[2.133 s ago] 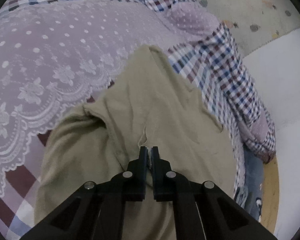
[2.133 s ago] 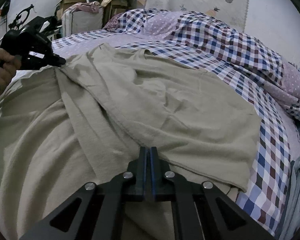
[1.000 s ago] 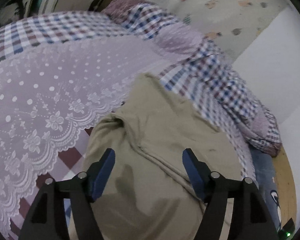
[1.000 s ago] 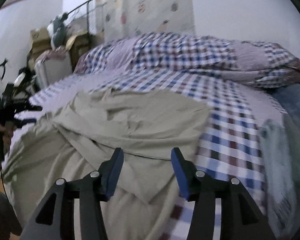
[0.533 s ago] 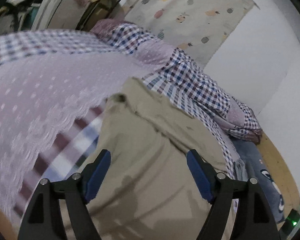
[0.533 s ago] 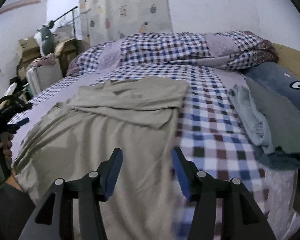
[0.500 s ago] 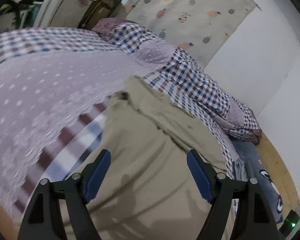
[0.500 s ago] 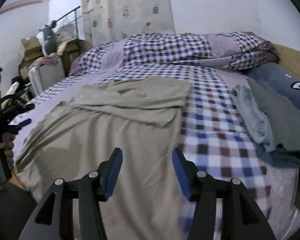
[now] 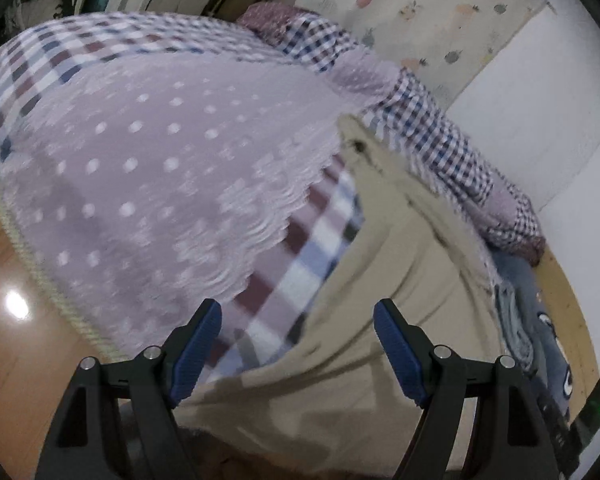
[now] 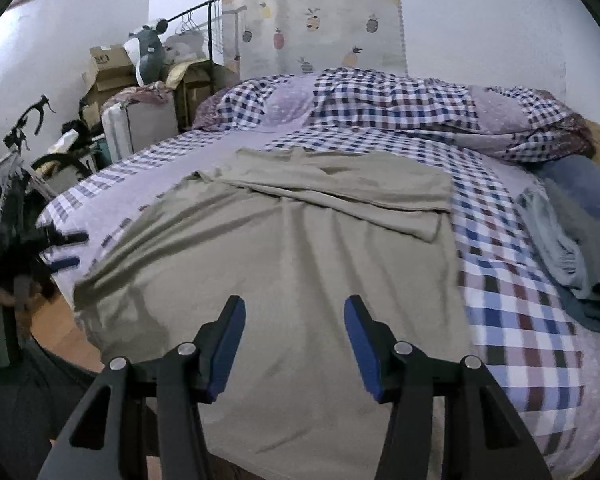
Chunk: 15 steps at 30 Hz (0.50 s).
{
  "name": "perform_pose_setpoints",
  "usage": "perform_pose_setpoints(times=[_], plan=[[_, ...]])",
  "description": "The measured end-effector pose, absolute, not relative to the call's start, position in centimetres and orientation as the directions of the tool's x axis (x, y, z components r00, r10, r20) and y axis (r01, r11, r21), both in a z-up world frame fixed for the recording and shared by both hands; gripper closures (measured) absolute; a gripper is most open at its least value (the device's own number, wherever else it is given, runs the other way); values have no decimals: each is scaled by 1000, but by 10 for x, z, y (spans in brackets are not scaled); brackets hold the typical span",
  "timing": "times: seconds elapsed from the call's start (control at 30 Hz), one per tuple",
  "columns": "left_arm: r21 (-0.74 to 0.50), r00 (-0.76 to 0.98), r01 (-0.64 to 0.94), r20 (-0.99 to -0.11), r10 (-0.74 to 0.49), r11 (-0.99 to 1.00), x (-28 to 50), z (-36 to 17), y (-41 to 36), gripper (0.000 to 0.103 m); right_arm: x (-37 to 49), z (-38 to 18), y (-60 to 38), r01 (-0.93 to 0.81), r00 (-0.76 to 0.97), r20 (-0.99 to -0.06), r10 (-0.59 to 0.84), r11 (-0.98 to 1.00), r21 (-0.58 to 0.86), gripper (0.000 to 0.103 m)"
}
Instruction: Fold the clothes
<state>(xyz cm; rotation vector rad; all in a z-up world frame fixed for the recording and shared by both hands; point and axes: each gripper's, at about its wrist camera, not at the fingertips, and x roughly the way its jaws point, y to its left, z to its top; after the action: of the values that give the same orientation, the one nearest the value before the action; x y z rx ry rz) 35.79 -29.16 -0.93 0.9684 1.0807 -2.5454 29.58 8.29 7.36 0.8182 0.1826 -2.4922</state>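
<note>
Both grippers spread and empty, the left gripper (image 9: 298, 346) having just widened, the right gripper (image 10: 295, 344) above the near edge of the bed (image 10: 512, 320), where the khaki garment (image 10: 300, 264) lies flat, top part folded toward the rumpled quilt (image 10: 400, 108) beyond.

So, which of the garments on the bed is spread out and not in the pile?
The khaki garment: it lies flat across the checked bedspread with its far end folded over, while the grey-blue clothes sit bunched at the right edge.
</note>
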Motion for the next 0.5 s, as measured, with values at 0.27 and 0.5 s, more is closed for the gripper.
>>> perform_pose_setpoints(times=[0.27,0.5], plan=[[-488,-662,456,-745,83,-744,353,-32,-281,21,303,61,65,517,-670,-619,-411,-856,8,48],[-372,-541,468,-838,73,-801,348,-47,-264,21,303,56,69,503,-660,-636,-400,-864,23,48]])
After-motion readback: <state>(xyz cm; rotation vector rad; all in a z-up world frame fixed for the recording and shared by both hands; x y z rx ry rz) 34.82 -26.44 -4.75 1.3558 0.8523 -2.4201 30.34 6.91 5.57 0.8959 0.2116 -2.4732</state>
